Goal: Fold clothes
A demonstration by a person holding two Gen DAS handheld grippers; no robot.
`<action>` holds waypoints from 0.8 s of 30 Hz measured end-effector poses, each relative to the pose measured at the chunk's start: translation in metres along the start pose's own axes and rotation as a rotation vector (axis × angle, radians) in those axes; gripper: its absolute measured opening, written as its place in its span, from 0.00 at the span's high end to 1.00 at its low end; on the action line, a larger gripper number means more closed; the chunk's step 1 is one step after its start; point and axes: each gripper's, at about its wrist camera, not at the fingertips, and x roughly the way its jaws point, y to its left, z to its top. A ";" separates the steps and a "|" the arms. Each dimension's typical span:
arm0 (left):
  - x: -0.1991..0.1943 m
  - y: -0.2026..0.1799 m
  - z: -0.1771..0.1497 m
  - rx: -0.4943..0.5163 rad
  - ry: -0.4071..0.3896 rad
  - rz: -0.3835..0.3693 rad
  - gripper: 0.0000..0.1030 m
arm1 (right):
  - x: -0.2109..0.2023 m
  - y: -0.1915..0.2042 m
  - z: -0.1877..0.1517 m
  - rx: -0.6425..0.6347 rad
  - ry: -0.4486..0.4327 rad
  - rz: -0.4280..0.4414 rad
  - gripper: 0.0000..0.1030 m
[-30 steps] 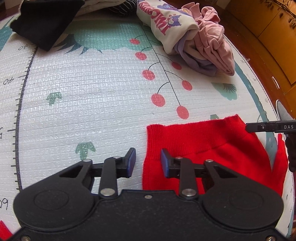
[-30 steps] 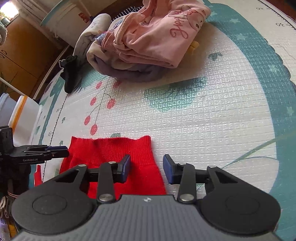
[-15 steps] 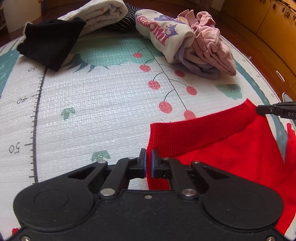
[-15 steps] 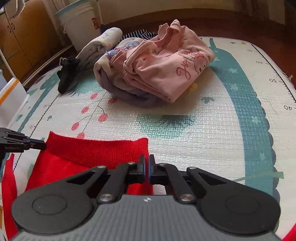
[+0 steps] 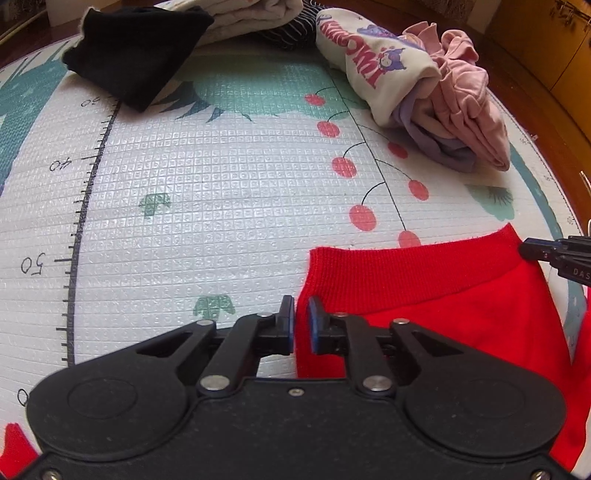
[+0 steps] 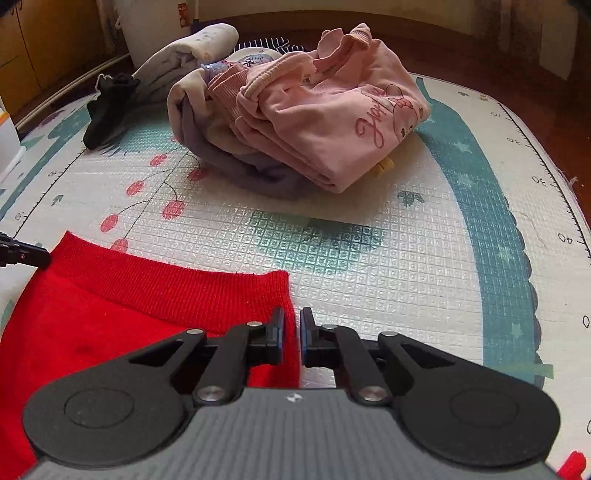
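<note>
A red knit garment [image 5: 424, 295] with a ribbed hem lies in front of me on the play mat [image 5: 207, 206]; it also shows in the right wrist view [image 6: 122, 310]. My left gripper [image 5: 301, 325] is shut on the garment's left hem corner. My right gripper [image 6: 291, 332] is shut on the right hem corner. The hem is stretched between the two and held a little off the mat. Each gripper's tip shows at the edge of the other's view, the right one in the left wrist view [image 5: 554, 253] and the left one in the right wrist view [image 6: 26, 253].
A heap of pink, lilac and cream clothes [image 6: 314, 118] lies on the far side of the mat, also in the left wrist view [image 5: 424, 92]. A black garment [image 5: 136, 55] and a cream roll [image 5: 251, 14] lie at the far left. A wooden floor surrounds the mat.
Both grippers closed on the red hem corners and lifted them. Since half a second ago the hem has stayed stretched and both views have shifted slightly.
</note>
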 end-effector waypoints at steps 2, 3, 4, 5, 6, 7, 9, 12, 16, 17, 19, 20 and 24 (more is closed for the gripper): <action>-0.006 -0.004 0.000 0.030 -0.023 0.041 0.76 | -0.002 0.000 0.001 0.009 0.005 -0.004 0.81; -0.010 -0.005 -0.001 0.046 -0.035 0.059 0.76 | -0.006 0.001 0.001 0.001 -0.001 -0.016 0.80; -0.014 -0.007 -0.002 0.066 -0.041 0.065 0.76 | -0.009 0.002 0.001 -0.008 -0.007 -0.028 0.79; -0.019 -0.009 -0.004 0.090 -0.052 0.072 0.76 | -0.013 0.004 0.001 -0.021 -0.015 -0.043 0.78; -0.024 -0.013 -0.006 0.129 -0.061 0.067 0.76 | -0.018 0.007 0.001 -0.045 -0.031 -0.062 0.78; -0.030 -0.019 -0.010 0.189 -0.068 0.049 0.76 | -0.024 0.010 0.000 -0.069 -0.049 -0.076 0.78; -0.039 -0.032 -0.019 0.285 -0.067 -0.001 0.76 | -0.035 0.013 -0.002 -0.113 -0.079 -0.103 0.70; -0.049 -0.055 -0.037 0.415 -0.053 -0.097 0.76 | -0.052 0.016 -0.006 -0.146 -0.120 -0.092 0.68; -0.057 -0.092 -0.071 0.575 -0.025 -0.262 0.76 | -0.093 0.051 -0.038 -0.242 -0.122 0.136 0.69; -0.057 -0.099 -0.077 0.595 -0.010 -0.304 0.78 | -0.103 0.065 -0.053 -0.288 -0.102 0.203 0.70; -0.054 -0.111 -0.091 0.645 0.028 -0.390 0.81 | -0.118 0.096 -0.089 -0.391 -0.041 0.332 0.72; -0.052 -0.117 -0.098 0.678 0.047 -0.422 0.81 | -0.123 0.111 -0.106 -0.440 -0.013 0.380 0.74; -0.039 -0.140 -0.127 0.960 0.021 -0.371 0.83 | -0.125 0.152 -0.154 -0.566 0.111 0.472 0.74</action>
